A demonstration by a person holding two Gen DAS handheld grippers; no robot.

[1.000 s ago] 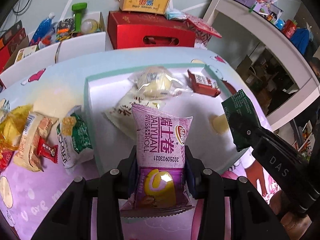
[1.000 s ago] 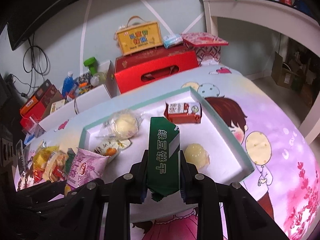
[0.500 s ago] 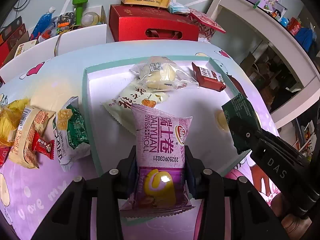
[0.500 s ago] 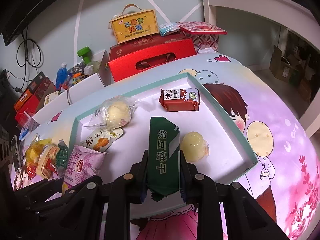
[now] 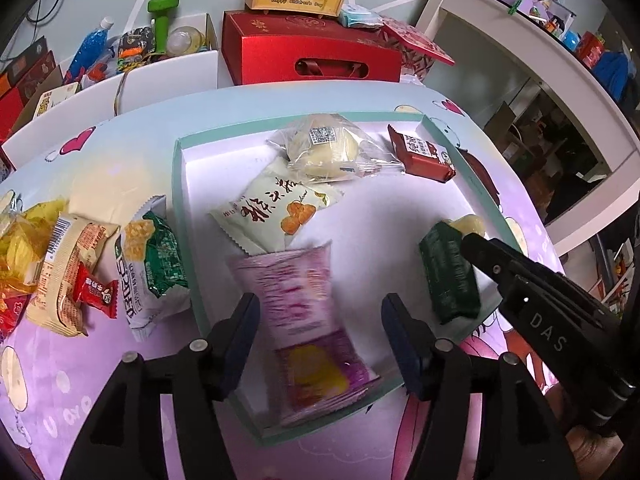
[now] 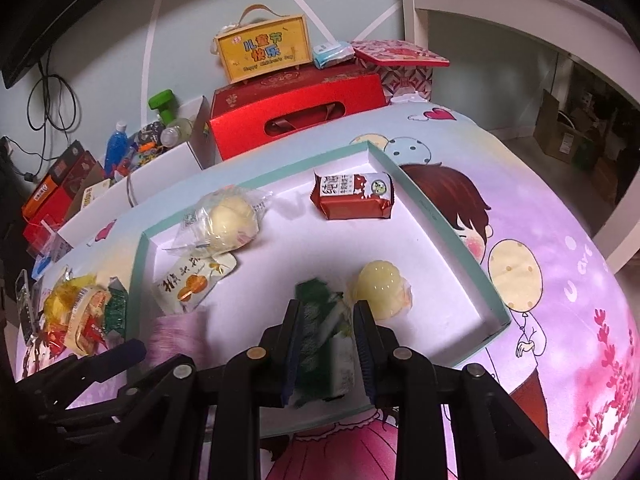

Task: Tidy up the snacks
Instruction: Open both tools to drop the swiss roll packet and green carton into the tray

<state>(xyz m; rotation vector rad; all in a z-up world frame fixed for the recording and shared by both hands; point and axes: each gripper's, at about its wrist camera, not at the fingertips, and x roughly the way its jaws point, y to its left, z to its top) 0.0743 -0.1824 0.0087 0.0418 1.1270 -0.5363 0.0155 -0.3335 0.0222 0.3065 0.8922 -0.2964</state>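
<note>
1. Snacks gathering in teal-rimmed tray (image 5: 180,216) on desk (image 5: 80,380): bun in clear wrap (image 5: 324,150), red wafer pack (image 5: 420,152), cream cracker packet (image 5: 276,208), pale jelly cup (image 6: 382,288).
2. Left hand-held gripper (image 5: 316,332): jaws spread wide, clear of purple Swiss roll pack (image 5: 304,320), which shows blurred between them over the tray's near edge; cannot tell whether resting or falling.
3. Right hand-held gripper (image 6: 326,348): jaws parted around green biscuit packet (image 6: 320,332), also blurred, just beside the jelly cup; contact with the pads not certain, looks released.
4. Handling, as a judgement: both packs light, soft, air-puffed film, slippery, contents crushable; best taken across the short middle with gentle squeeze, not by crimped ends.
5. Loose pile left of tray, green-and-white bag (image 5: 152,264) nearest, likely next.
</note>
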